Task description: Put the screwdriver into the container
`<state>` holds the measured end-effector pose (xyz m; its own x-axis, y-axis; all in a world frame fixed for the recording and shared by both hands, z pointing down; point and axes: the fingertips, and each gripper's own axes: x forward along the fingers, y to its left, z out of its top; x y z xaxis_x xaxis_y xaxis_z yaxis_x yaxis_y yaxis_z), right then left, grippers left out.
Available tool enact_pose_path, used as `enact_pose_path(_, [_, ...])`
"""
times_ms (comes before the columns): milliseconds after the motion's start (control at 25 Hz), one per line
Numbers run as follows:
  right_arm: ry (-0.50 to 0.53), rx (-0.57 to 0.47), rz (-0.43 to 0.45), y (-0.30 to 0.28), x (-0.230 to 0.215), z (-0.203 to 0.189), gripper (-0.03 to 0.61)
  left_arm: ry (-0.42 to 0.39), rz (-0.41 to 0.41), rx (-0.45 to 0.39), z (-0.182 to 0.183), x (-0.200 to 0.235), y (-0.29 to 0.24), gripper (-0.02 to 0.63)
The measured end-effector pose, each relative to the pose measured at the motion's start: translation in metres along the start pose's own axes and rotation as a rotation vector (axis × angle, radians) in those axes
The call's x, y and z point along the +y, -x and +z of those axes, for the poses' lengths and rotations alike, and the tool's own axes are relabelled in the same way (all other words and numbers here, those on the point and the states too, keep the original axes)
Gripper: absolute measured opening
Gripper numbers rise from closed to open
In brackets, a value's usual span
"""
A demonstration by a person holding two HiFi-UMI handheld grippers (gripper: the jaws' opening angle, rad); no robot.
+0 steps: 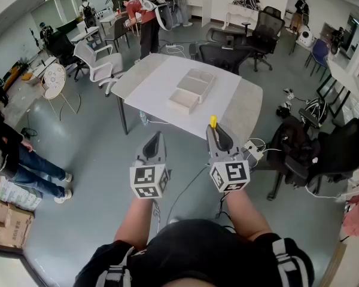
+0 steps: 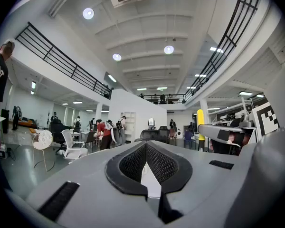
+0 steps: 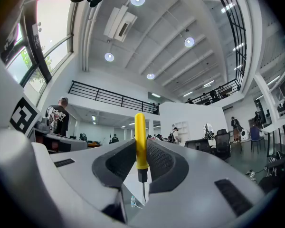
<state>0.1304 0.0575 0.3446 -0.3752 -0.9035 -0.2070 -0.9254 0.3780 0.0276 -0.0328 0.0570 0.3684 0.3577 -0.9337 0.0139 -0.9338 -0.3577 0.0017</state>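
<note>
Though the head view shows only its tip, the right hand-held gripper pinches a yellow-handled screwdriver upright in its own view. The left hand-held gripper, pressed together, points forward alongside.

Open office: swivel chairs, table

Open air lay between the right hand-held gripper, clamped on the upright screwdriver, and the table. The container sat mid-table, its compartments open upward. Black office chairs crowded the far edge, a dark chair stood to the right, and a white chair stood far left.
</note>
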Motion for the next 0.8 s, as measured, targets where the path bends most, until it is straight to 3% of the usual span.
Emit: enact_pose_path(800, [0.017,-0.005,-0.005,-0.036,0.026,-0.002,0.067,-0.023,0.022,-0.022,0.005,0.042,-0.008,0.006])
